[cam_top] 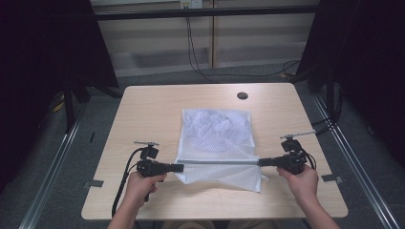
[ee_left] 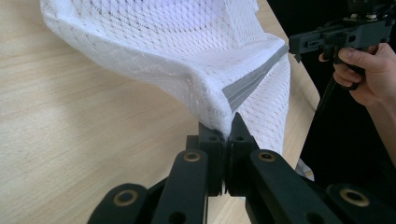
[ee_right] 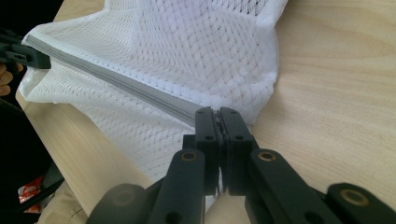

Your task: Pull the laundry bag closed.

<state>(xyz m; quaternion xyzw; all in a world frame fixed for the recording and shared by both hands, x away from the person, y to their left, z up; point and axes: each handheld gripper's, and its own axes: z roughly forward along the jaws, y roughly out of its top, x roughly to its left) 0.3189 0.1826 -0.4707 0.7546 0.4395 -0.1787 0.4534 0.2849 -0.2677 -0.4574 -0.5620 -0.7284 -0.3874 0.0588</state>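
A white mesh laundry bag (cam_top: 216,138) lies on the light wooden table (cam_top: 143,109), with a grey zipper band (cam_top: 219,162) stretched straight across its near part. My left gripper (cam_top: 181,167) is shut on the band's left end, and my right gripper (cam_top: 260,162) is shut on its right end. In the left gripper view the jaws pinch the white mesh corner (ee_left: 219,122) beside the grey zipper band (ee_left: 252,79). From the right gripper view, the jaws clamp the grey zipper band (ee_right: 140,91) where it meets the mesh bag (ee_right: 196,51). The bag's near edge is lifted off the table between the two grippers.
A small dark round hole (cam_top: 242,95) sits near the table's far edge. Black cables (cam_top: 196,52) hang down behind the table. Dark curtains and metal floor rails (cam_top: 52,167) flank both sides.
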